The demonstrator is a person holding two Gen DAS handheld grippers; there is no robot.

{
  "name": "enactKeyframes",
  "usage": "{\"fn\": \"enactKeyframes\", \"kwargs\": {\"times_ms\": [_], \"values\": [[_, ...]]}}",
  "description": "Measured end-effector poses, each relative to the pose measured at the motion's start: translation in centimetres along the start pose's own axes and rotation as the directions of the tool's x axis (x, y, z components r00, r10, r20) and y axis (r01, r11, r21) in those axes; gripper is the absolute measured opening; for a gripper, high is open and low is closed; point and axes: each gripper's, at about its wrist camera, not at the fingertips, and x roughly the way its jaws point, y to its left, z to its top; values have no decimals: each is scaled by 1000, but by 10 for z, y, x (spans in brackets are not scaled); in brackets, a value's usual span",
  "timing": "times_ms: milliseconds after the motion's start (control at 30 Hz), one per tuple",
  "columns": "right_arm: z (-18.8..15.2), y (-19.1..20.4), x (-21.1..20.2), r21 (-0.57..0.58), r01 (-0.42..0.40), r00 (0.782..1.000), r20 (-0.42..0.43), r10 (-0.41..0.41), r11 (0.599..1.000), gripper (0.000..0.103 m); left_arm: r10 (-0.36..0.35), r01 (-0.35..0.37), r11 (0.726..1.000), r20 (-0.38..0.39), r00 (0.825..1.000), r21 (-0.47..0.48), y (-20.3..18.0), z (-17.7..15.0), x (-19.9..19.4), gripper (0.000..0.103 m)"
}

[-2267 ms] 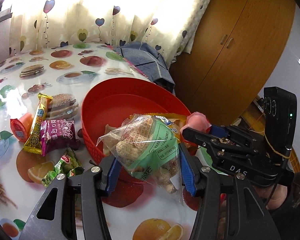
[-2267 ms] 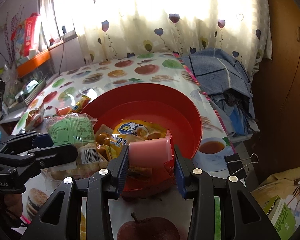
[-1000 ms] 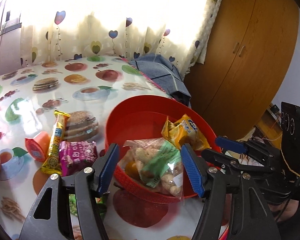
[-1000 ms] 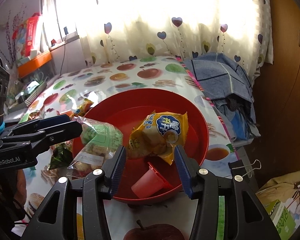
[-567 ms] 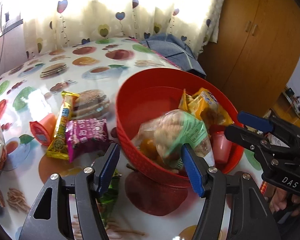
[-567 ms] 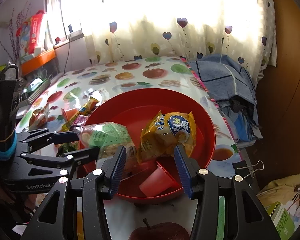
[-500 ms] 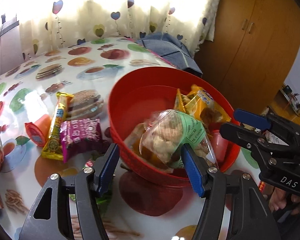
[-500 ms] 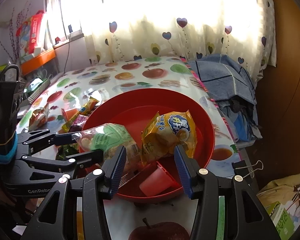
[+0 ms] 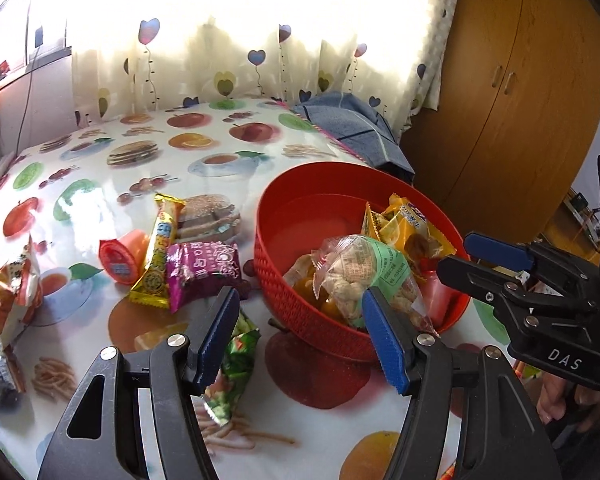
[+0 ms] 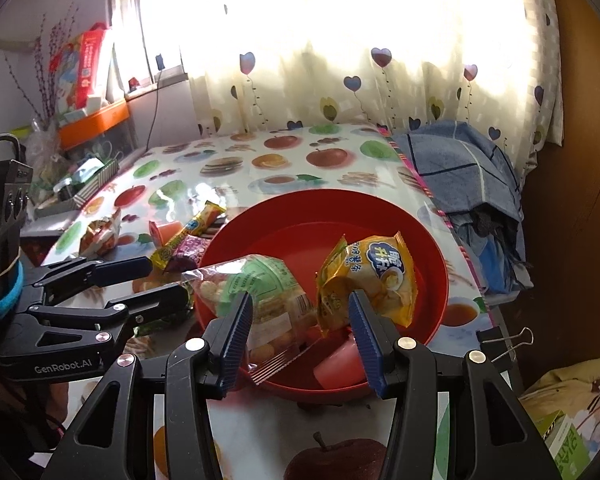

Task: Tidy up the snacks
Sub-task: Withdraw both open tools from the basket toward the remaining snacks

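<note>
The red bowl (image 9: pixel 300 312) sits on the fruit-print surface (image 9: pixel 100 184) near its right edge. Inside it the clear peanut bag (image 9: pixel 356 276) with a green label leans against the near wall, the yellow chip bag (image 10: pixel 372 280) stands tilted behind it, and a pink cup (image 10: pixel 340 364) lies on its side at the front. My left gripper (image 9: pixel 304 336) hangs before the bowl's left wall, fingers wide, holding nothing. My right gripper (image 10: pixel 300 336) faces the bowl from the near side, fingers wide and empty too. Left of the bowl lie a purple packet (image 9: pixel 204 268), a yellow bar (image 9: pixel 160 248), an orange jelly cup (image 9: pixel 120 256) and a green packet (image 9: pixel 232 364) just beneath my left fingers.
</note>
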Motion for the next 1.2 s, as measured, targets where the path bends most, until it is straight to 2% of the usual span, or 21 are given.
{"fn": "enactKeyframes", "kwargs": {"times_ms": [367, 733, 1200], "values": [[-3, 29, -8, -21, -58, 998, -2, 58, 998, 49, 82, -80, 995, 34, 996, -60, 17, -16, -38, 65], [-3, 64, 4, -69, -118, 992, -41, 115, 991, 49, 154, -148, 982, 40, 987, -121, 43, -30, -58, 65], [5, 84, 19, -104, -158, 986, -63, 152, 982, 49, 169, -159, 970, 43, 985, -183, 74, -37, -63, 65]]}}
